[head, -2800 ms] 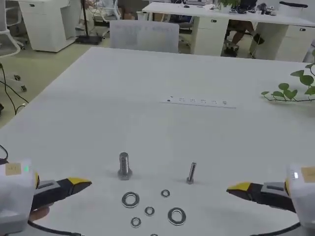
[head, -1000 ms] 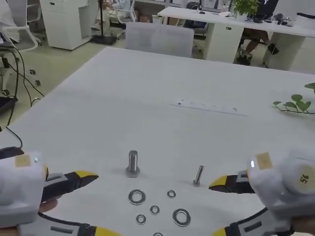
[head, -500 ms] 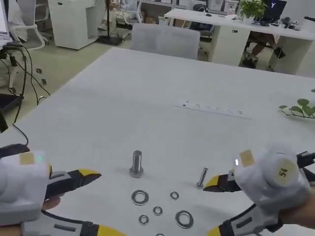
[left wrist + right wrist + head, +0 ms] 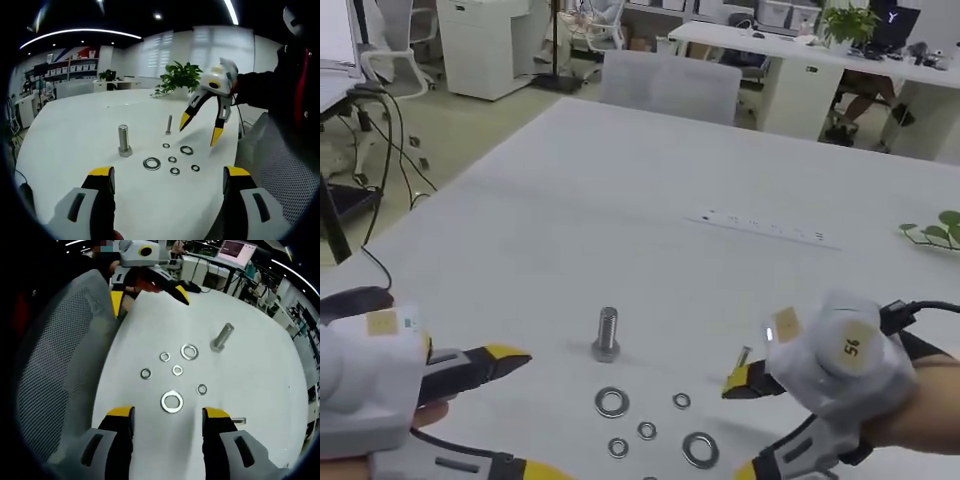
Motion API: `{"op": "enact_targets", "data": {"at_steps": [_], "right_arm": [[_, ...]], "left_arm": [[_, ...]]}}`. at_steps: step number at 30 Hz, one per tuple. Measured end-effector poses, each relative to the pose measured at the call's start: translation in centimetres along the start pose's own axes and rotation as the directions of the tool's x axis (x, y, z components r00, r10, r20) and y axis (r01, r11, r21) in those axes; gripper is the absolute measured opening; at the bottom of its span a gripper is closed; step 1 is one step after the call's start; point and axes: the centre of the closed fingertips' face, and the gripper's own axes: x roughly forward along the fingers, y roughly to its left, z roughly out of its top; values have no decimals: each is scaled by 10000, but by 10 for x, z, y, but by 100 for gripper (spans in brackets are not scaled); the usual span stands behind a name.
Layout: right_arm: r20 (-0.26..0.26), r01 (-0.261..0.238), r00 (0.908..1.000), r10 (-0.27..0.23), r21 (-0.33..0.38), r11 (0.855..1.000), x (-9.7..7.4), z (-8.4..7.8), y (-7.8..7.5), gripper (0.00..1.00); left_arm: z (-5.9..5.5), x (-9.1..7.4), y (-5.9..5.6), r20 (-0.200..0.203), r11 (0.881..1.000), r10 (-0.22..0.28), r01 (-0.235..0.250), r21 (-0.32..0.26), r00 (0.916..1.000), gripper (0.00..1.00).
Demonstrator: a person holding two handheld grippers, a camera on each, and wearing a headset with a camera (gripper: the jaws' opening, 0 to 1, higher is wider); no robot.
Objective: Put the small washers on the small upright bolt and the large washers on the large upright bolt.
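Right claw (image 4: 738, 430) has swung in toward 9 o'clock, open, beside small bolt (image 4: 744, 356). Left claw (image 4: 535, 412) open, empty. Washers (image 4: 612, 403) loose on desk (image 4: 650, 200) at 6 o'clock of large bolt (image 4: 607, 334). Step, likely: first pick. Next: lower, pinch one rim.

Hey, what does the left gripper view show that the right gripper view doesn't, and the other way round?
Left gripper view: a potted plant behind the table, and the right gripper, open beside the upright small bolt. Right gripper view: the left gripper, open, and a lit monitor beyond it. Shared: the large bolt standing upright, with two large washers and four small washers lying flat.
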Motion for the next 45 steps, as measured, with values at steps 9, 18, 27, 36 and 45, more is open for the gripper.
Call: {"op": "enact_targets", "data": {"at_steps": [9, 18, 27, 36, 45], "right_arm": [[-648, -247, 9976, 227, -289, 9993, 7, 1, -1, 53], [-1281, -712, 9896, 648, -467, 9964, 14, 2, 0, 49], [-1909, -1066, 9773, 921, -670, 9920, 23, 3, 5, 44], [-2366, -1156, 9671, 931, -830, 9898, 27, 0, 6, 41], [-2659, -1167, 9600, 878, -950, 9886, 31, -1, 5, 37]], "left_arm": [[0, -3, -1, 80, 10000, 65, -65, 2, 9999, 89], [-1, -6, -4, 86, 9999, 137, -137, 40, 9999, 88], [-1, -8, -7, 183, 9998, 171, -171, 35, 9997, 88], [1, -9, -8, 277, 9998, 191, -193, 68, 9994, 87], [2, -10, -9, 329, 9997, 217, -220, 96, 9992, 87]]}}
